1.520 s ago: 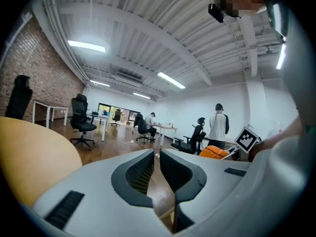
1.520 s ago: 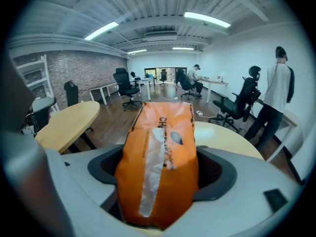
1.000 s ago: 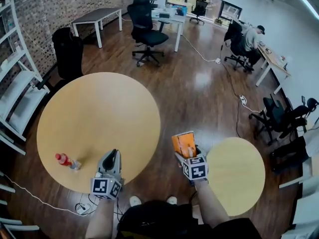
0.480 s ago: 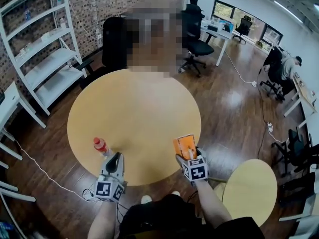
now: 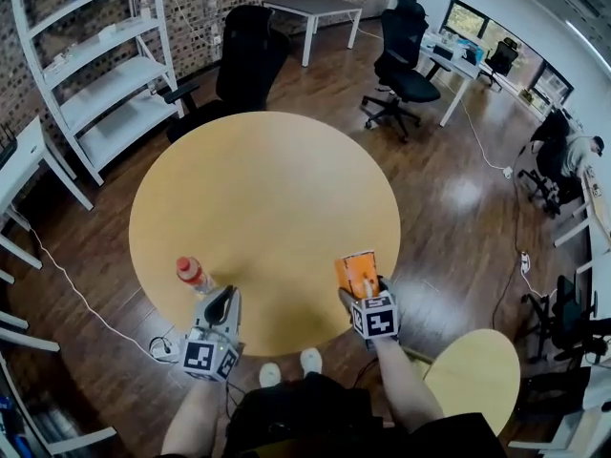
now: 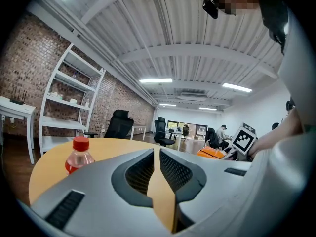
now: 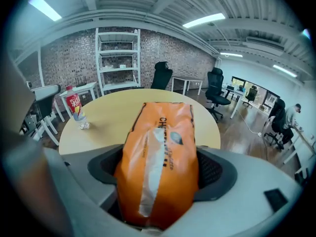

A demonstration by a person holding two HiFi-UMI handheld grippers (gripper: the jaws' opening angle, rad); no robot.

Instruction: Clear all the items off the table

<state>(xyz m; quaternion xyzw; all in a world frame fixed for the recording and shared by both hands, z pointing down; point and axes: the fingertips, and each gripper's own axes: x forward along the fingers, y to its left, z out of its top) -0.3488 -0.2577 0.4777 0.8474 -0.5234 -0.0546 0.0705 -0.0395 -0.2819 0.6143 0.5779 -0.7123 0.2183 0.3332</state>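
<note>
Midway through the clearing, by the look of it. Grips an orange packet (image 7: 157, 162) in the right claw (image 5: 361, 292), with jaws spread wide around its bulk and pads pressed to its sides, angled downward above the near right edge of the round counter (image 5: 267, 179). Holds the left claw (image 5: 221, 303) narrow and empty, with jaws almost together and only a thin slit of counter visible between them, pointing level over the near edge. Shows just one item on the counter itself: a red-capped bottle (image 5: 194, 275), upright near the front left rim, just ahead of the left claw, a little to its left and not touching it. Reads as the carry-off step for the orange packet, with the red-capped bottle not yet taken. Calls next for moving the packet clear of the counter to some drop spot, possibly the smaller round table (image 5: 477, 375) at the right, though impossible to tell from here. Calls also for spreading the left claw wide, swinging it slightly left, and closing on the bottle's body below the cap. Best done level and slowly, since a tall, narrow bottle probably tips if nudged by one jaw first.
</note>
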